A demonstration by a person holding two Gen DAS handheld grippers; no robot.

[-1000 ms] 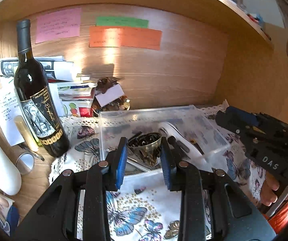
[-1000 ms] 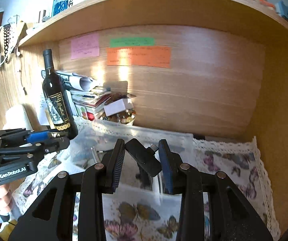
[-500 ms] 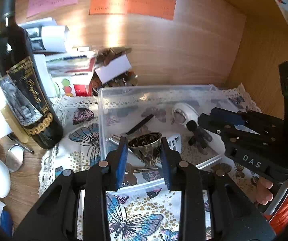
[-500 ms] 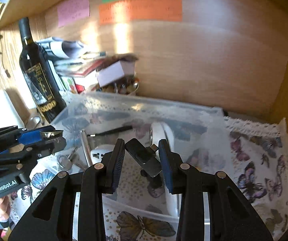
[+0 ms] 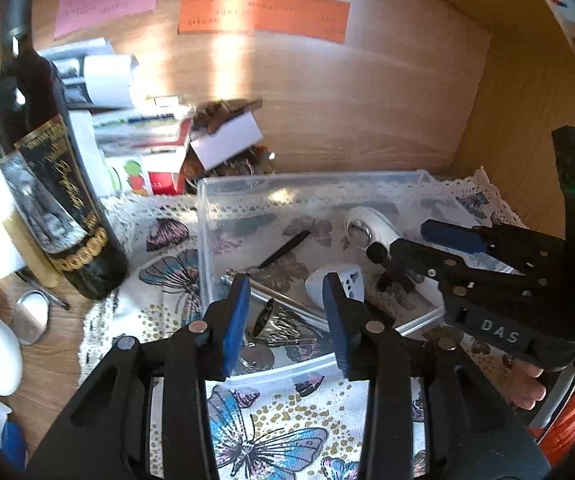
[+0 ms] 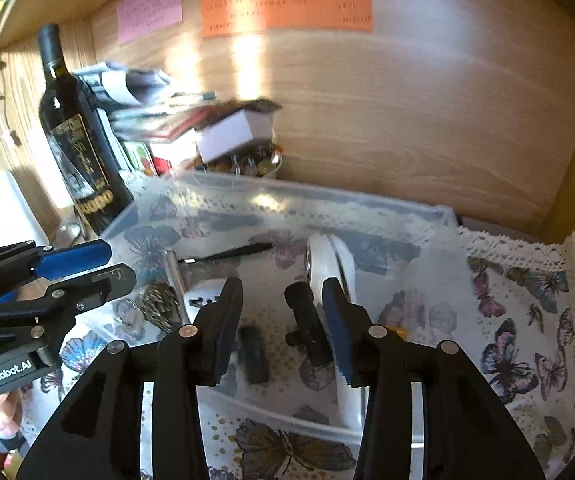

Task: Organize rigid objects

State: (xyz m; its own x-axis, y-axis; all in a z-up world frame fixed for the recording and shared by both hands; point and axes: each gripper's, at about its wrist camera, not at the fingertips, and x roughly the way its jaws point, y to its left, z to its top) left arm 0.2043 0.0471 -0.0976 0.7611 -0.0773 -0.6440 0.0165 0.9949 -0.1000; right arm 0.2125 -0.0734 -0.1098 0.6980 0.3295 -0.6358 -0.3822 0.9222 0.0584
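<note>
A clear plastic bin (image 5: 311,186) (image 6: 367,208) stands on the butterfly cloth. My left gripper (image 5: 285,312) is open over its near edge, with the small metal cup (image 5: 275,326) lying on its side in the bin below it. My right gripper (image 6: 281,312) is open over the bin, with the black part (image 6: 307,324) lying on the bin floor between and below its fingers. The bin also holds a white plug adapter (image 5: 337,284) (image 6: 203,300), a white round device (image 5: 367,226) (image 6: 329,268), a metal rod (image 6: 175,280) and a thin black stick (image 5: 283,250) (image 6: 231,254).
A dark wine bottle (image 5: 47,184) (image 6: 75,140) stands left of the bin. Stacked books and papers (image 5: 135,132) and a basket with a white card (image 5: 227,144) sit behind. The wooden back wall (image 5: 347,100) carries sticky notes. A white mug (image 6: 3,208) is far left.
Both grippers moved down over the bin and opened. The metal cup left my left gripper and lies in the bin. The black part left my right gripper and lies on the bin floor.
</note>
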